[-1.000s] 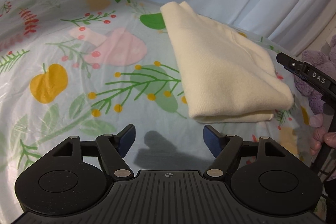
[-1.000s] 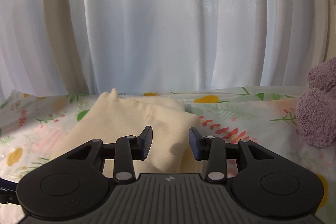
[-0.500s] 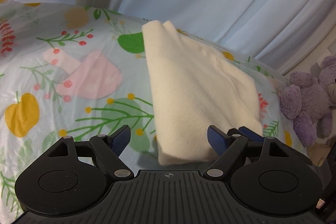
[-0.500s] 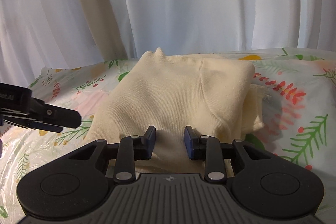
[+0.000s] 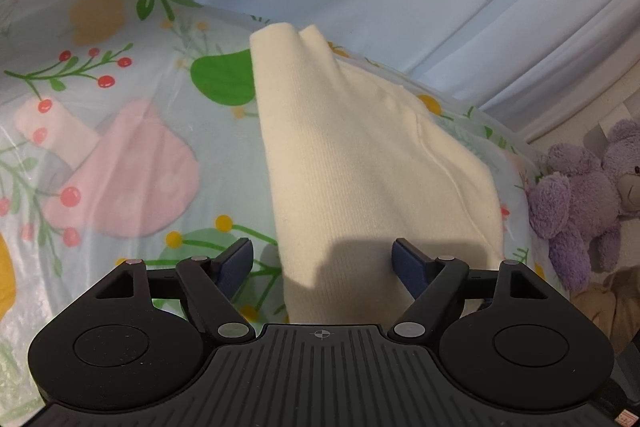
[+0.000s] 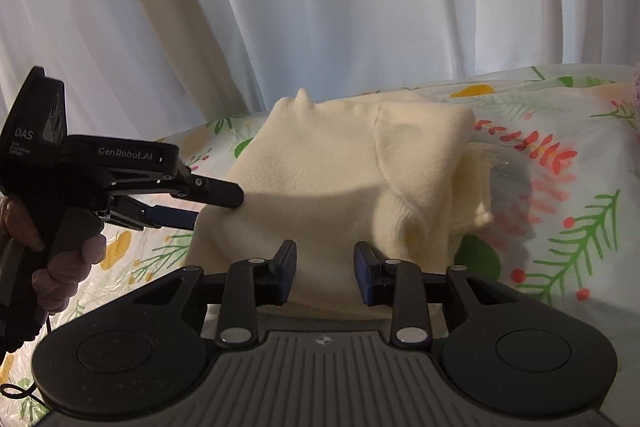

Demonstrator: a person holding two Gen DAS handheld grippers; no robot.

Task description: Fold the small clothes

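Folded cream garment (image 6: 328, 179) lies mid-sheet on the floral sheet (image 5: 120, 155); left gripper (image 5: 322, 259) stands wide, closing slightly, empty, at its near-left edge, right gripper (image 6: 325, 267) is narrower, opening, empty (no pad contact), so next move apparently calls for seating both on the near edge.

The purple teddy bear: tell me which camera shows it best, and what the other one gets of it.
The left wrist view. There the purple teddy bear sits at the right edge beside the cream garment, with body, arm and part of the head showing. The right wrist view catches only a purple sliver at its right border, too little to recognise.
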